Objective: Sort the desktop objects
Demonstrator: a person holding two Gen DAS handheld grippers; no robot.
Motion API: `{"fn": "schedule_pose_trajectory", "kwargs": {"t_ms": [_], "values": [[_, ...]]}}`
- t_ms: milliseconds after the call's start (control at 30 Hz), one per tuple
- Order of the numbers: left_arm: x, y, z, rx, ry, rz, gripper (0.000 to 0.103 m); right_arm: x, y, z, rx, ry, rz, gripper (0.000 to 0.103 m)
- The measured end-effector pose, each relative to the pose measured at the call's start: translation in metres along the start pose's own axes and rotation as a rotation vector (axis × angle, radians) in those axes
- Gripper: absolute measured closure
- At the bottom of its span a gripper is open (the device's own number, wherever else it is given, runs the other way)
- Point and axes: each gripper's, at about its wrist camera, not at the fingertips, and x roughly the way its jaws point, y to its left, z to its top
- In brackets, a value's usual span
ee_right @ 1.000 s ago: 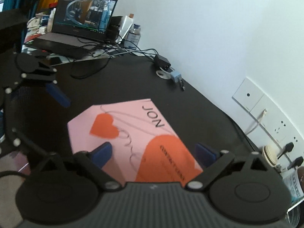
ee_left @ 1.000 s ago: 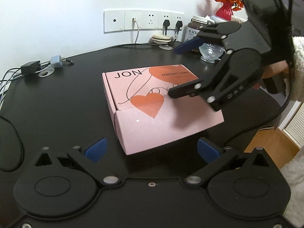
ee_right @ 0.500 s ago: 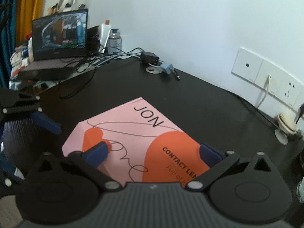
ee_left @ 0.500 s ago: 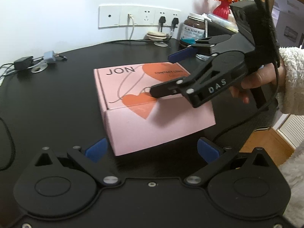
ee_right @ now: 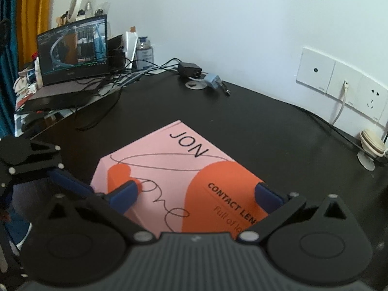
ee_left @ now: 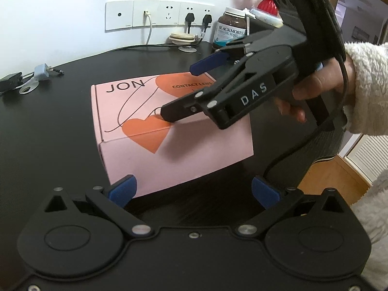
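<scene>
A pink box (ee_left: pixel 169 131) printed with orange hearts and "JON" lies flat on the black table (ee_left: pixel 48 133). My left gripper (ee_left: pixel 194 191) is open at the box's near side, its left blue pad (ee_left: pixel 122 190) by the near left corner. A hand in a white fleece sleeve holds my right gripper (ee_left: pixel 186 88) tilted over the lid, open wide. One fingertip rests near the lower heart and the other hangs past the far edge. In the right wrist view the right gripper (ee_right: pixel 196 196) hovers over the box (ee_right: pixel 169 169), and the left gripper (ee_right: pixel 31 165) shows at the left.
A brown supplement bottle (ee_left: pixel 230 34), a red vase (ee_left: pixel 266 2) and a round holder (ee_left: pixel 183 38) stand at the back by the wall sockets (ee_left: pixel 157 15). A plug adapter (ee_left: pixel 41 71) lies at back left. A laptop (ee_right: pixel 72 48) and cables (ee_right: pixel 116 82) sit further along. The table edge drops off at the right.
The right gripper has rolled and come down over the box lid, further toward the lower heart. The left gripper has drawn closer to the box's near side.
</scene>
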Motion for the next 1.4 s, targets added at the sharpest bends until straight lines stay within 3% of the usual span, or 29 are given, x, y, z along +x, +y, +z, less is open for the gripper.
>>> {"fn": "schedule_pose_trajectory", "kwargs": {"t_ms": [233, 467, 700, 900, 1167, 1400], "values": [[-0.001, 0.002, -0.003, -0.028, -0.001, 0.000, 0.000, -0.019, 0.002, 0.000, -0.108, -0.001, -0.041, 0.001], [0.005, -0.006, 0.001, 0.005, 0.008, -0.028, 0.000, -0.040, -0.015, -0.012, -0.069, -0.014, -0.063, 0.001], [0.019, -0.015, 0.006, 0.028, 0.023, -0.040, 0.000, -0.013, -0.017, 0.012, -0.033, -0.013, 0.038, 0.001], [0.027, -0.016, 0.008, 0.034, 0.032, -0.018, 0.000, 0.025, -0.016, 0.028, -0.034, 0.034, 0.063, 0.001], [0.037, -0.017, 0.010, 0.013, 0.017, 0.024, 0.000, 0.049, -0.040, 0.036, 0.156, 0.081, 0.113, 0.001], [0.039, -0.015, 0.007, -0.009, 0.007, 0.049, 0.000, 0.052, -0.044, 0.035, 0.197, 0.087, 0.115, 0.001]]}}
